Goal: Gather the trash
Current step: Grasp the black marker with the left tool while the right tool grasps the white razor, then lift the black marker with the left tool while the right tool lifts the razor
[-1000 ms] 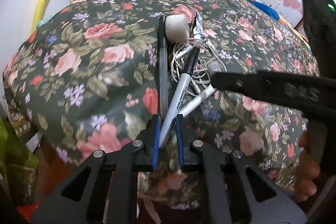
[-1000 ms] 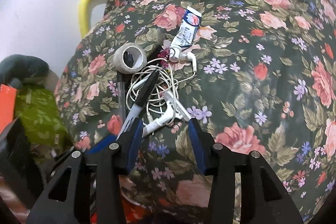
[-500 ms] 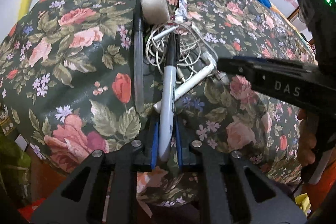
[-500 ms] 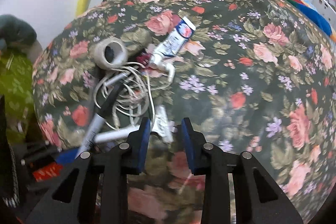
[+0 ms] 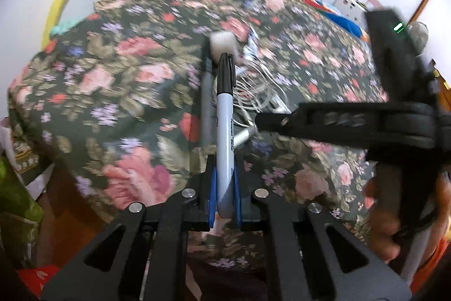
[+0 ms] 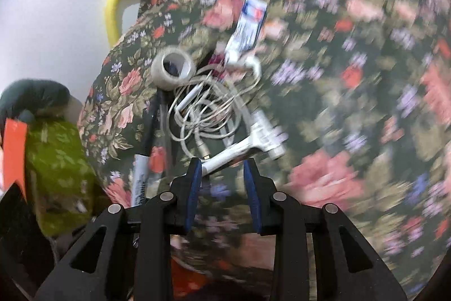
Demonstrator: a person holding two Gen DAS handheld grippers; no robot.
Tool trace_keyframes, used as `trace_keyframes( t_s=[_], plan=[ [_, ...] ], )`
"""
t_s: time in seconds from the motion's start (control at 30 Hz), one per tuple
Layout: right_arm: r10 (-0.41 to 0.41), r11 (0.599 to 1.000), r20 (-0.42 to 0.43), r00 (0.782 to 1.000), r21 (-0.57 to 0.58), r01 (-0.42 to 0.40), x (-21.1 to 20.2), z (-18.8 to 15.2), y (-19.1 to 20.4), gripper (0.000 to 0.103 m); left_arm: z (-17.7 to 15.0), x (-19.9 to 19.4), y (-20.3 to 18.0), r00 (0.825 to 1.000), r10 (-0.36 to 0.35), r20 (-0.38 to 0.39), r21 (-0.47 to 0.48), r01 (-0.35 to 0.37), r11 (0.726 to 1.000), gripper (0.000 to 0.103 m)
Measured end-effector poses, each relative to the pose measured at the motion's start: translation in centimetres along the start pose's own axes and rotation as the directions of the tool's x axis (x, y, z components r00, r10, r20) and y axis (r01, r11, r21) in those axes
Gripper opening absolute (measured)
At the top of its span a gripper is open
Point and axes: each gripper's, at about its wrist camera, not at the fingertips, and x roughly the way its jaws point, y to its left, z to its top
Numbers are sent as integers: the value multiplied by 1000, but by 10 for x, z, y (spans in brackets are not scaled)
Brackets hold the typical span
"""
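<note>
Left wrist view: left hand-held gripper [image 5: 224, 185] clamps a marker [image 5: 224, 129]; right hand-held gripper [image 6: 222, 174] stands open.

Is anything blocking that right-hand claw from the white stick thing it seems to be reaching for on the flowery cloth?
Nothing visible does. The right gripper has its jaws apart, and the near end of the white stick lies just at the fingertips. Farther along, the white cable tangle lies over it.

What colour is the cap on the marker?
Black, on the marker; clearest in the left wrist view.
</note>
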Motion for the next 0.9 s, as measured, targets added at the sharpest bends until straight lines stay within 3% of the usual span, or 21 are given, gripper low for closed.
trace_keyframes(
  t_s=[0.17, 0.2, 0.4, 0.43, 0.53, 0.63, 0.77, 0.9],
  plan=[
    [-70, 998, 52, 996, -2, 70, 6, 2, 12, 28, -1, -9, 17, 1000, 23, 7, -39, -23, 999, 9],
    [-80, 997, 52, 995, -19, 81, 7, 3, 14, 24, -1, -9, 18, 999, 31, 8, -37, -31, 999, 9],
    [-49, 977, -35, 998, -211, 40, 1, 8, 9, 20, 0, -12, 18, 999, 37, 24, -26, -36, 999, 9],
    [-68, 970, -44, 997, -236, 56, -3, 8, 5, 14, 1, -11, 17, 999, 34, 27, -28, -34, 999, 9],
    [-144, 939, -27, 989, -319, 128, -15, 9, -10, 13, 3, -9, 15, 999, 19, 31, -37, -18, 999, 9],
    [-204, 936, -12, 979, -296, 191, -23, 15, -26, 13, 3, -6, 12, 999, 12, 30, -38, -10, 999, 9],
    [-176, 945, 32, 984, -274, 178, -30, 15, -29, 13, 2, 0, 9, 1000, -2, 18, -45, 3, 999, 9],
    [-226, 921, 52, 973, -314, 231, -13, 10, -16, 13, 2, 1, 9, 1000, -1, 4, -45, 1, 999, 9]
  ],
)
